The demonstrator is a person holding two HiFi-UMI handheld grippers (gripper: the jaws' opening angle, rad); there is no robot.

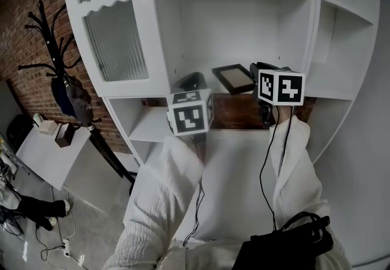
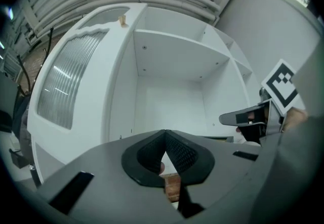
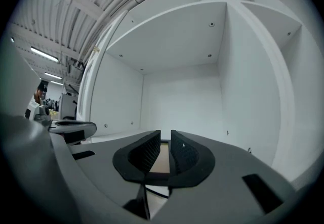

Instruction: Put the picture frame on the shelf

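While the white shelf unit (image 1: 244,25) filled the view ahead, with a dark coat stand (image 1: 58,74) to its left against the brick wall, the left hand-held gripper (image 2: 164,139) pointed at the unit with its jaws closed together on nothing. The right hand-held gripper (image 3: 165,149) was clamped on one edge of the picture frame (image 1: 234,78), which was low in the open middle compartment; whether it touched the board was unclear.

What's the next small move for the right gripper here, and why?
Probably open the right gripper: its jaws clamp the picture frame, which already lies inside the shelf compartment, seemingly on its board. The left gripper is shut and empty.
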